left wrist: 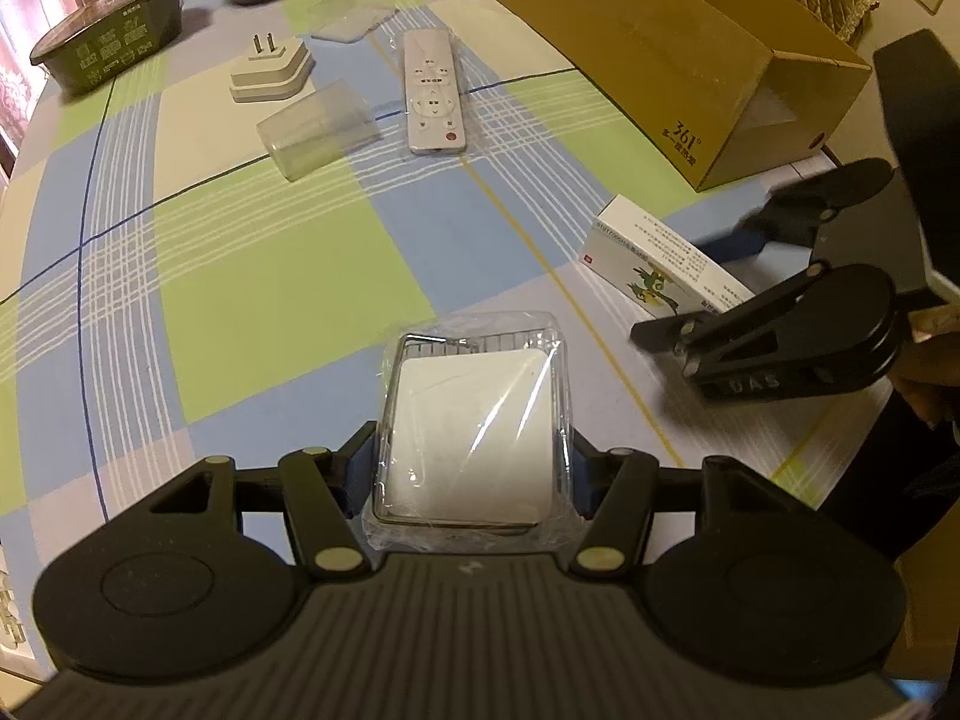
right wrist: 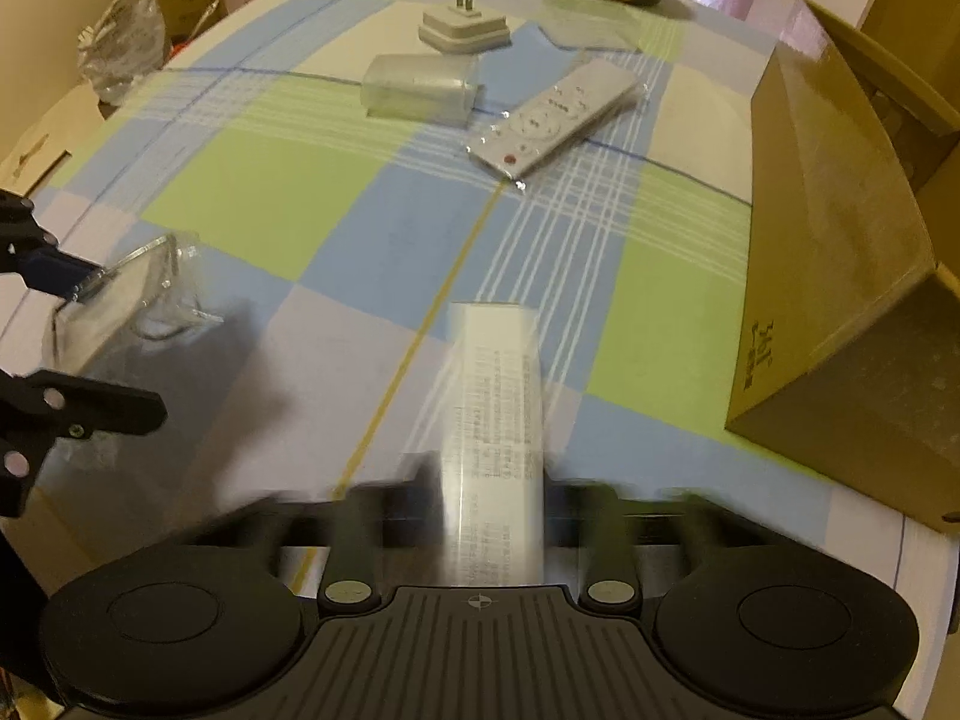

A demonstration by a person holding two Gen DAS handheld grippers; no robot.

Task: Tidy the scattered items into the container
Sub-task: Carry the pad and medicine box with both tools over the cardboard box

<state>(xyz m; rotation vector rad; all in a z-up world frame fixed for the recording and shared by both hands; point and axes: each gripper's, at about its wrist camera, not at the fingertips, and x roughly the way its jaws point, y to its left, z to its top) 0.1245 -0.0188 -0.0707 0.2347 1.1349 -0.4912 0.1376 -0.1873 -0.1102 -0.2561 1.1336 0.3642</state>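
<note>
The cardboard box [left wrist: 678, 54] stood open-topped toward the far right edge of the table [left wrist: 252, 276], its long wall facing the middle. The left gripper [left wrist: 474, 468] pinched a plastic-wrapped white switch plate [left wrist: 474, 438] between its fingers, close to the table's near edge. The right gripper [right wrist: 492, 516] gripped a small white medicine carton [right wrist: 495, 420] by its long sides; that view was smeared by motion. Seen from the left wrist, the carton [left wrist: 660, 264] sat between the switch plate and the box's near corner, with bare checked cloth between carton and box.

Farther in, a white remote control [left wrist: 431, 96] in a clear sleeve lay lengthwise near the middle, a clear plastic case [left wrist: 318, 129] on its side just left of it, and a white plug adapter [left wrist: 270, 72] with prongs up behind that. A flat clear lid [left wrist: 354, 18] lay beyond the remote. Two dark food tubs [left wrist: 114, 30] stood at the far left edge. The broad near-left part of the cloth was open.
</note>
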